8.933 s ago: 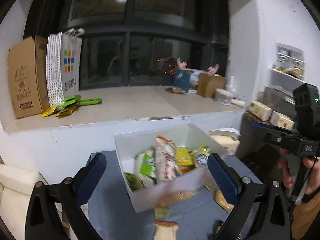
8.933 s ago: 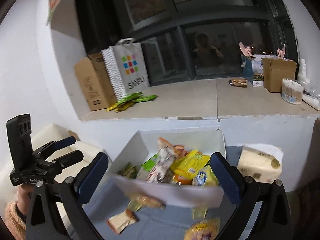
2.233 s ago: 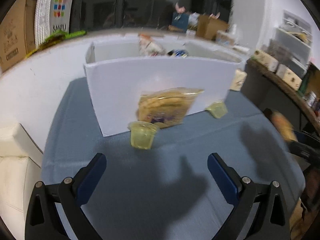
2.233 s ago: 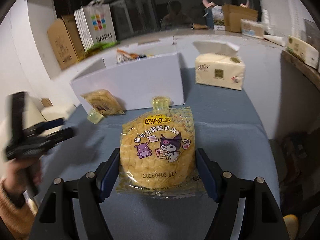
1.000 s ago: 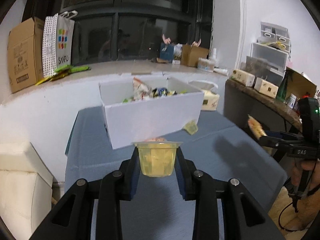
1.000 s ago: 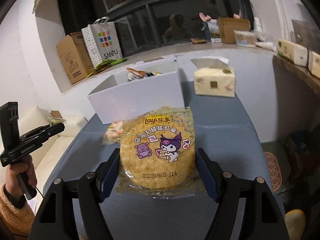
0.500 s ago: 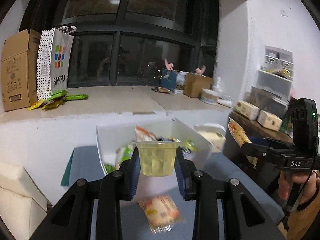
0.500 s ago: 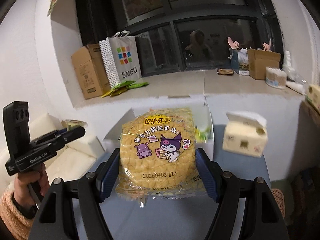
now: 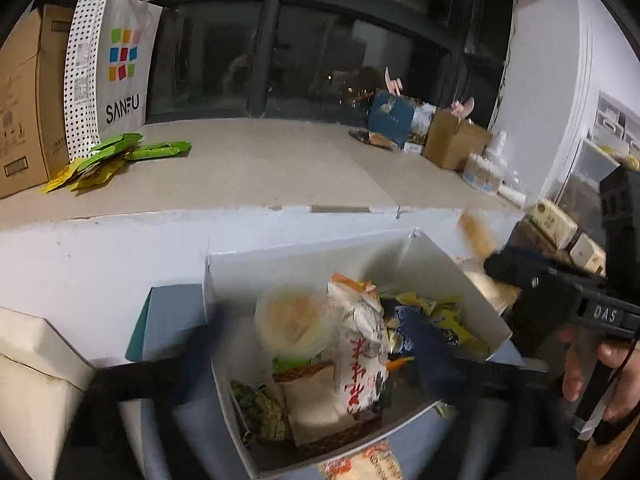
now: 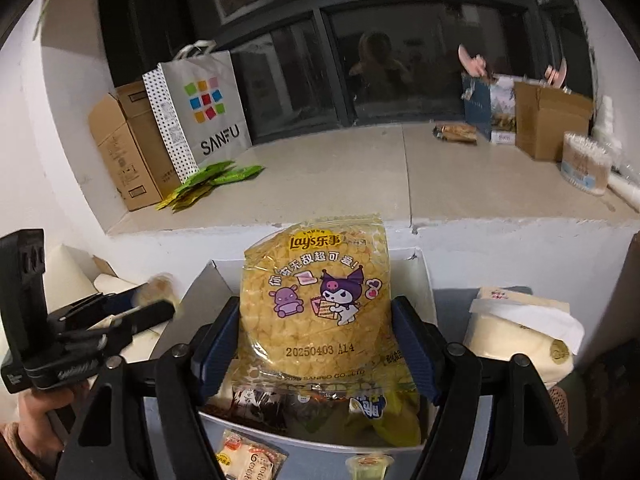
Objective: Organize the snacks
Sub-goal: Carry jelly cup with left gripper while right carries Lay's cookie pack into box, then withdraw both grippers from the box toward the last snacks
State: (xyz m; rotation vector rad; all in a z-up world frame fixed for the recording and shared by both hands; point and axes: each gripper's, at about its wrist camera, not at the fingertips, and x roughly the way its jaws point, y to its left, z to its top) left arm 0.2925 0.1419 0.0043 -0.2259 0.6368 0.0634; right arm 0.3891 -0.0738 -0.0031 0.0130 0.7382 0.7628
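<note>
1. Yellow round Lay's chip packet with cartoon print: pinched at both side edges by the right gripper, blue pads pressed against it. Held upright over the white open-top cardboard box.
2. Translucent yellow jelly cup: blurred in the left wrist view, above the box contents. Left gripper is motion-smeared; fingers look spread apart, one each side of the cup. Can't tell if they touch it.
3. Box contents: white packet with red characters standing near the middle, yellow and blue wrappers to its right, a green-patterned pack at front left, a brown-edged pack in front.
4. Outside the box, on the blue-grey tabletop: small cracker packet and a second jelly cup, both just beside the front wall.
5. Tissue pack to the right of the box.
6. Behind, on the window ledge: white SANFU paper bag, brown carton beside it, green sachets at its foot. Further cartons at the right end.
</note>
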